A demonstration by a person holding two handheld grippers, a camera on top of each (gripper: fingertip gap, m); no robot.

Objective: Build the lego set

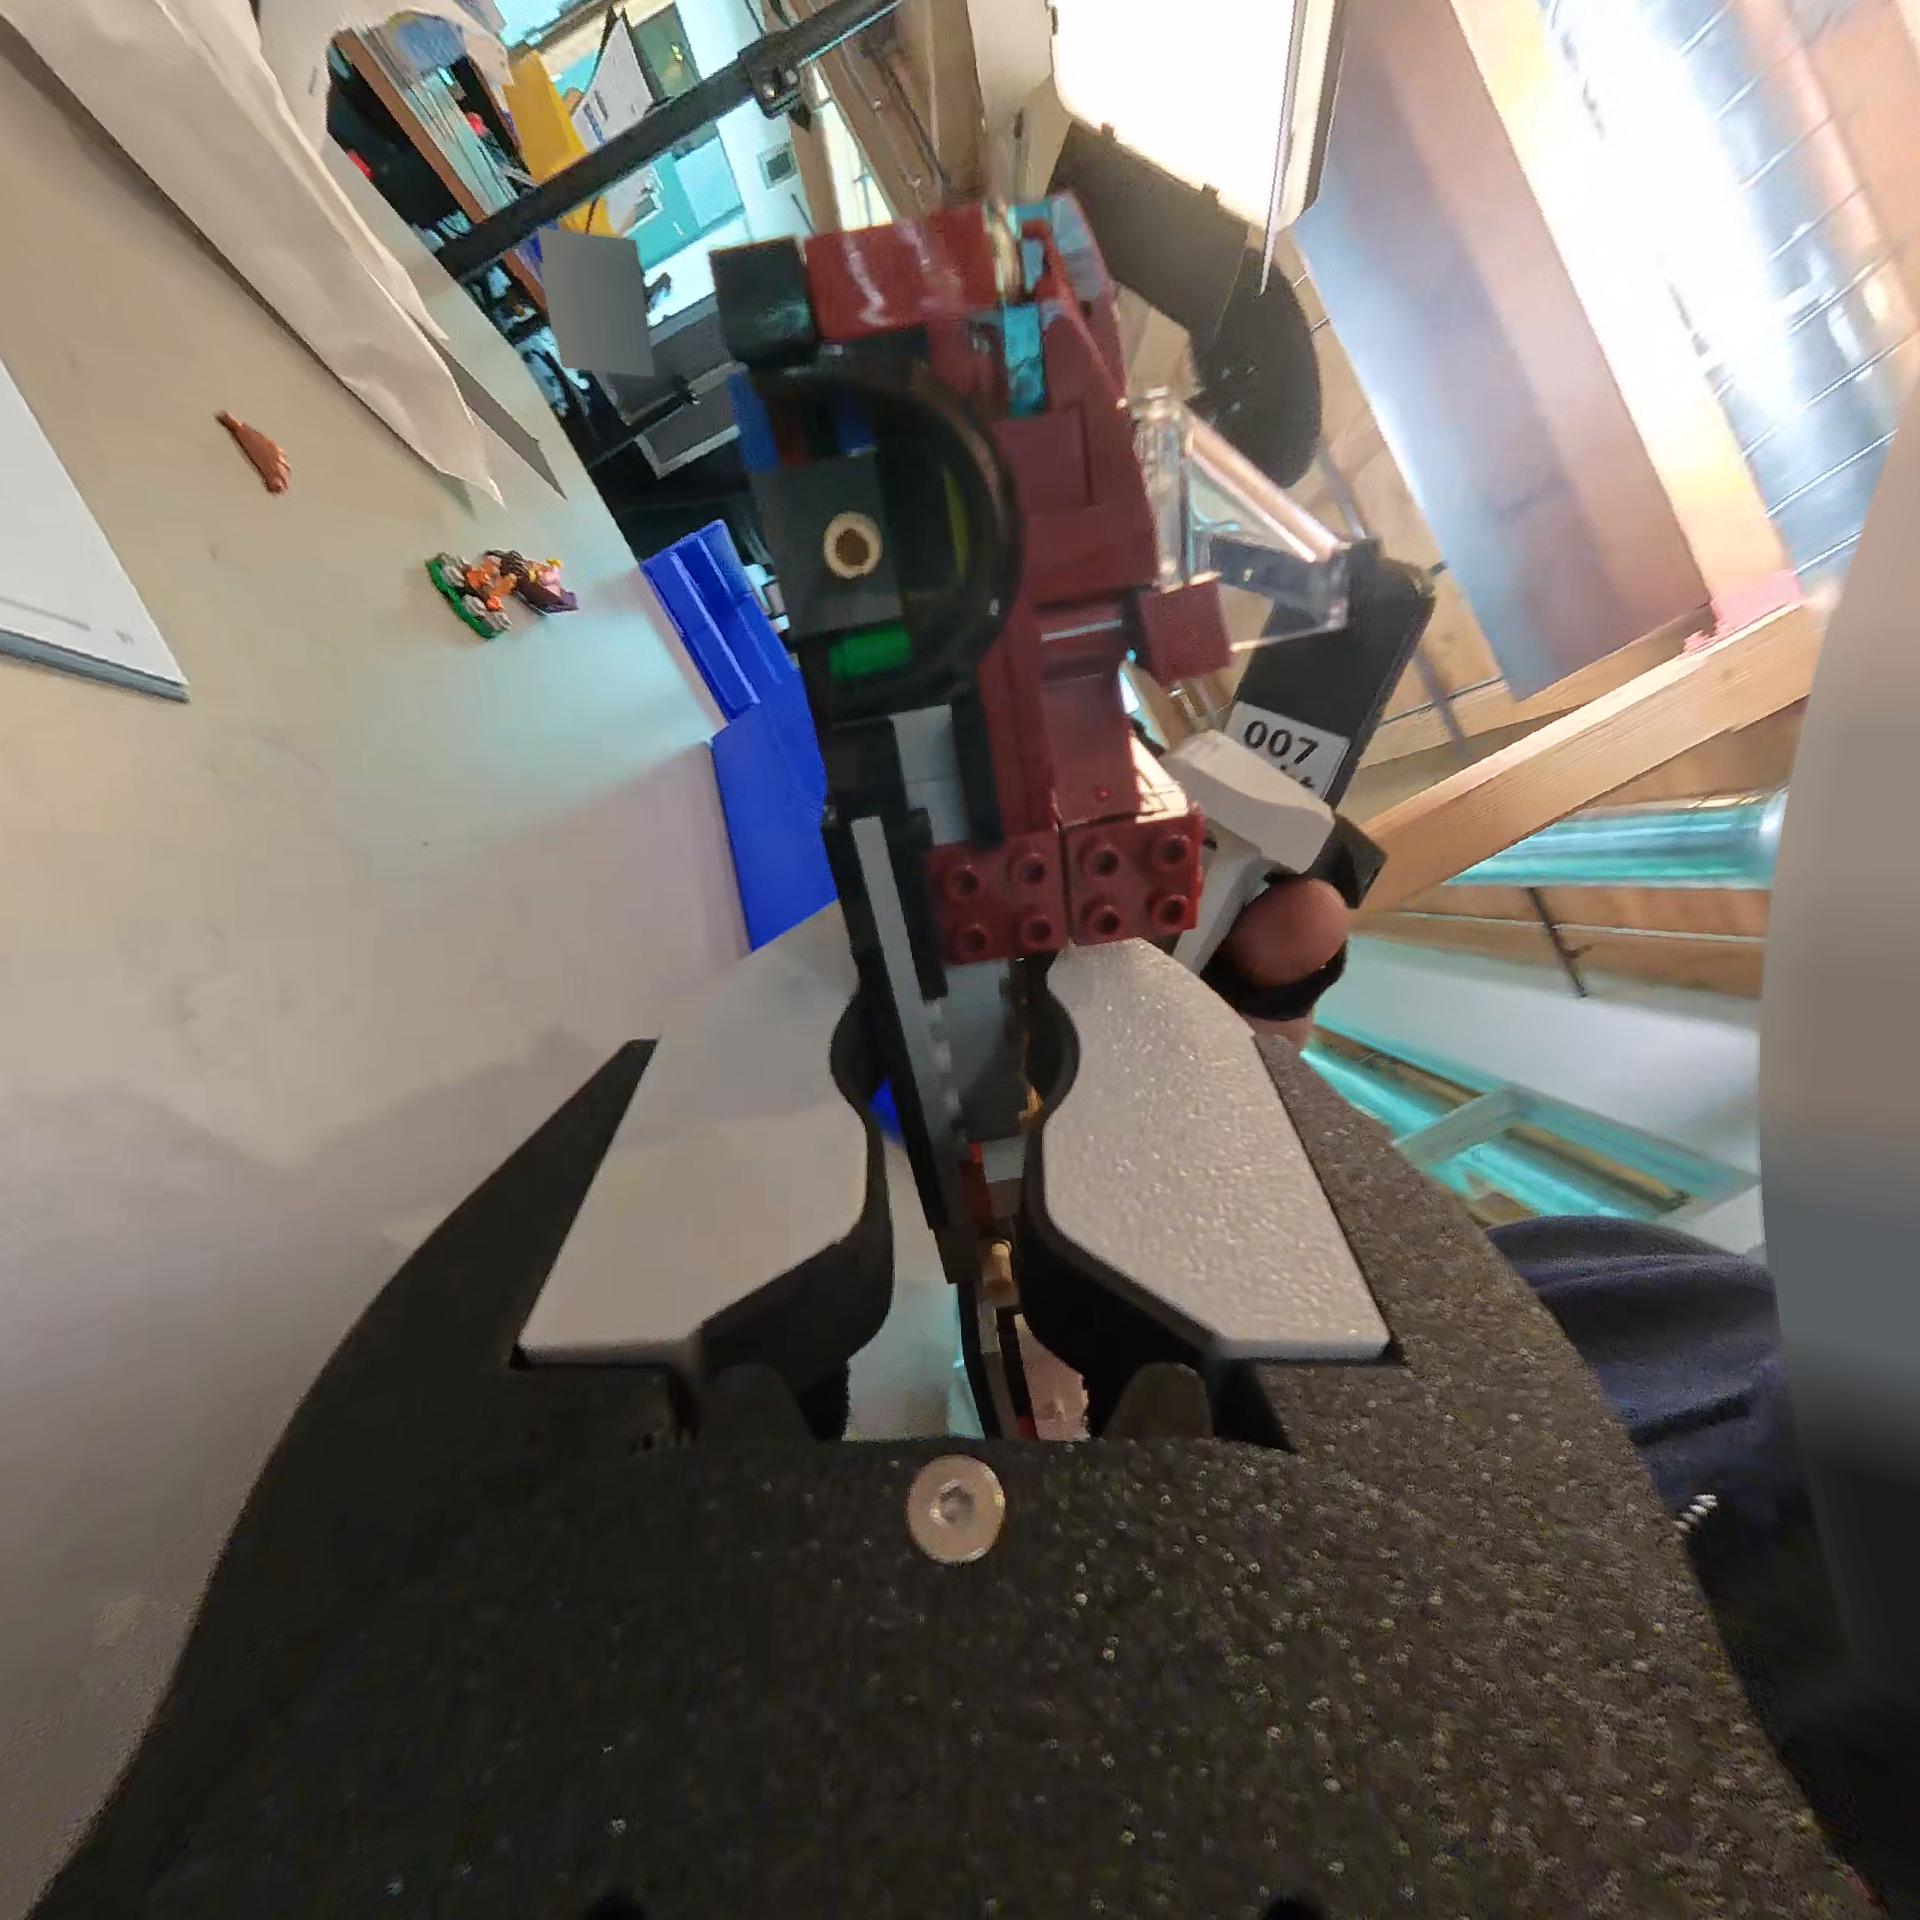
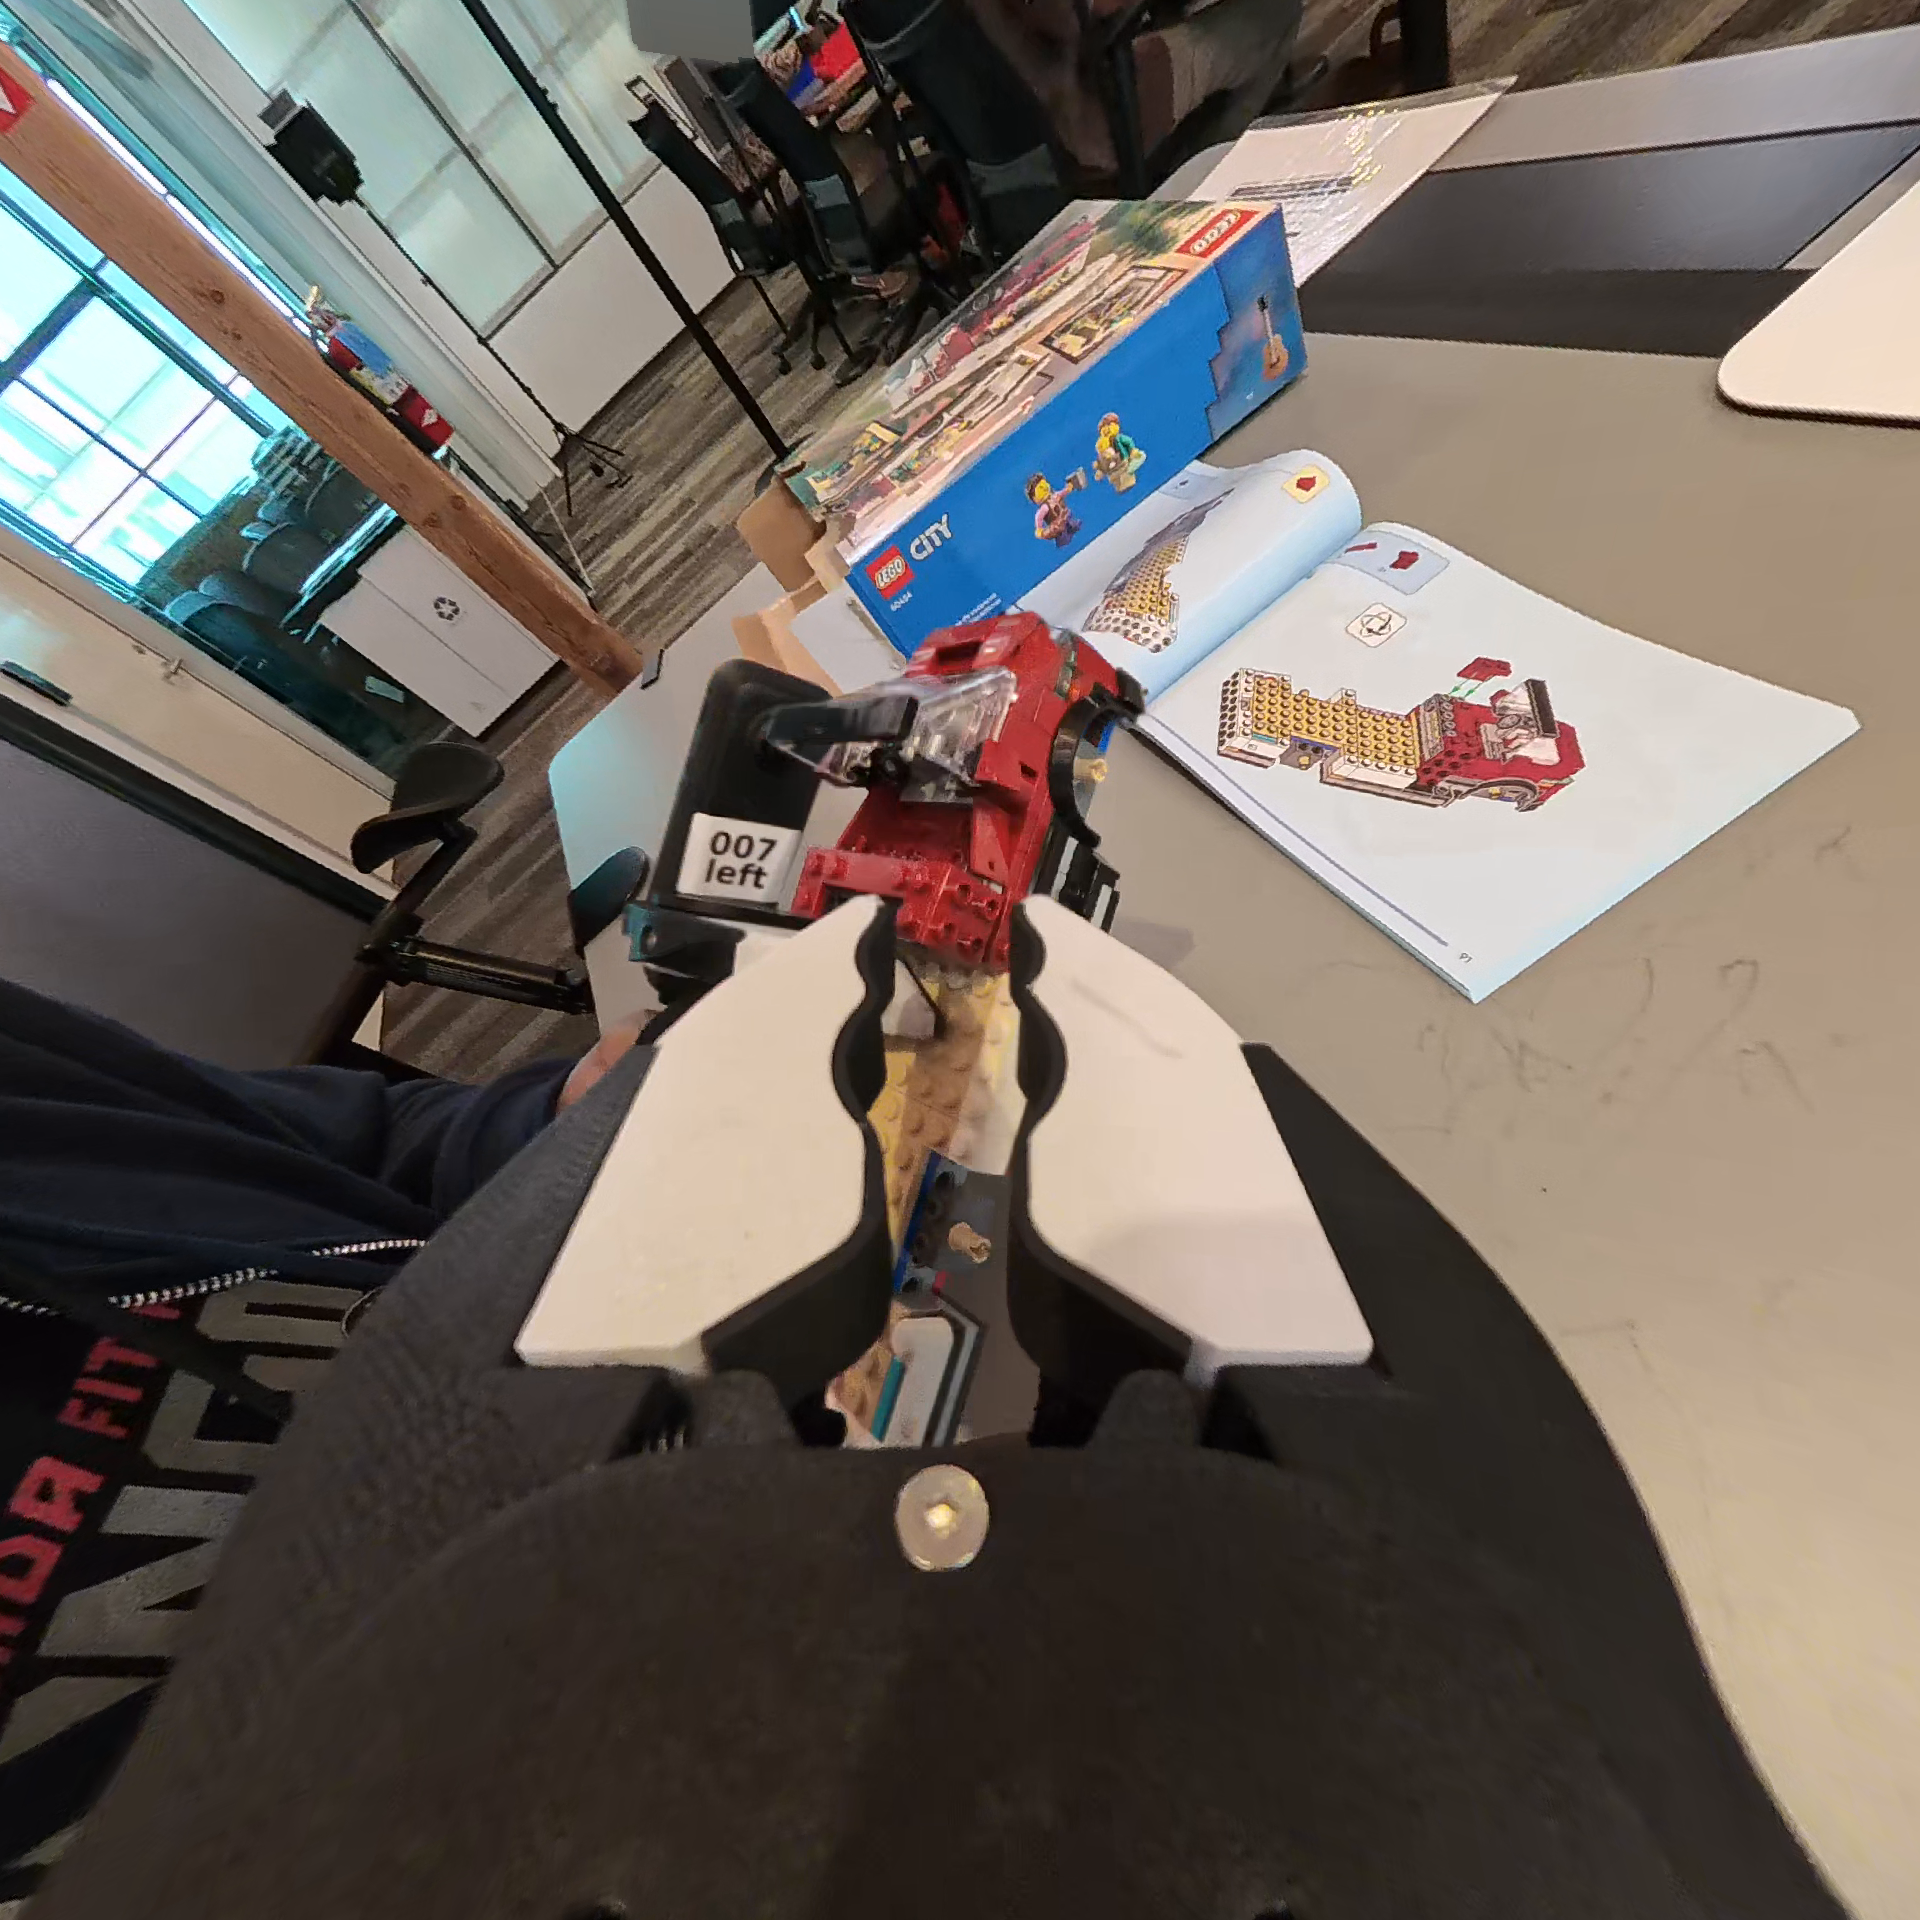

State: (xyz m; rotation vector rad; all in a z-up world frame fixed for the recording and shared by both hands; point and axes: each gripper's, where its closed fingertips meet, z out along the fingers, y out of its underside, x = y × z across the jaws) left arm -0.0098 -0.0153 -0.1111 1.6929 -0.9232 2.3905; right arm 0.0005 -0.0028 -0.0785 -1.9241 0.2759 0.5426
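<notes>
- left tool (image 1: 951, 997): narrowly parted, clamped on the grey-black underside of the brick truck model (image 1: 997, 582).
- right tool (image 2: 940, 935): narrowly parted, gripping the model's tan bed end (image 2: 940, 1049).
- model is held above the desk (image 2: 1558, 1143), next to the open instruction booklet (image 2: 1455, 748) and blue box (image 2: 1091, 416).
- looks like mid-assembly; steady two-point hold needed.

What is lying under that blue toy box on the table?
An open instruction booklet lies beside the blue box, its far page edge meeting the box. Brown cardboard pokes out beyond it. Anything beneath is hidden.

Bare tabletop (image 2: 1558, 1195) right of the held brick model (image 2: 966, 790). Open booklet (image 2: 1455, 727) and box (image 2: 1091, 416) block beyond. Other gripper (image 2: 727, 821) crowds model's left.
</notes>
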